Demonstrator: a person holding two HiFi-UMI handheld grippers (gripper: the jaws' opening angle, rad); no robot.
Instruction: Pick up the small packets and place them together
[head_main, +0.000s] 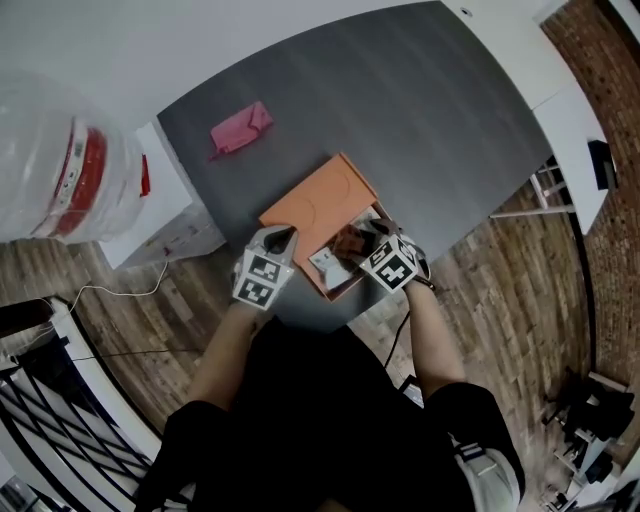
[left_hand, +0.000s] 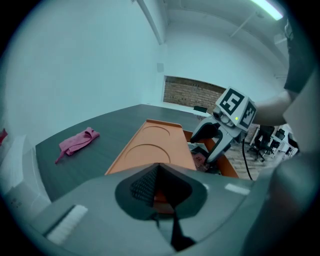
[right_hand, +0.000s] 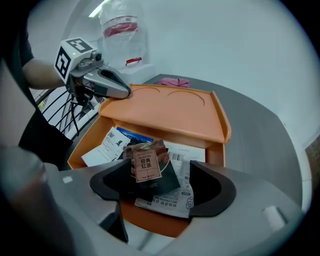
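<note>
I am holding the right gripper (right_hand: 160, 186) steeply down over the open near end of the orange plastic box (right_hand: 82, 150). Its jaws are standing spread wide and are pressing on nothing. Between them, a dark foil tea packet with a brown label (right_hand: 148, 162) is lying on top of white printed paper packets (right_hand: 177, 197). A white and a blue packet are showing at 10 o'clock of it, in the same compartment. I judge the packets are being gathered here because the box walls keep them together.

At 11 o'clock in the right gripper view, the left gripper (left_hand: 159, 190) is meeting the near corner of the flat orange lid with two round recesses (right_hand: 170, 107). Its own view is showing the jaws pressed together on an orange edge. I am reading this as a hold that keeps the lid back and the compartment uncovered.

Beyond the lid, at 12 o'clock, a crumpled pink cloth (head_main: 240, 128) is lying well apart on the dark grey table (head_main: 420, 110).

Only the right gripper view is showing the packets clearly. Only the head view is showing the clear plastic water bottle with a red band (head_main: 60, 165), off the table at 9 o'clock.
</note>
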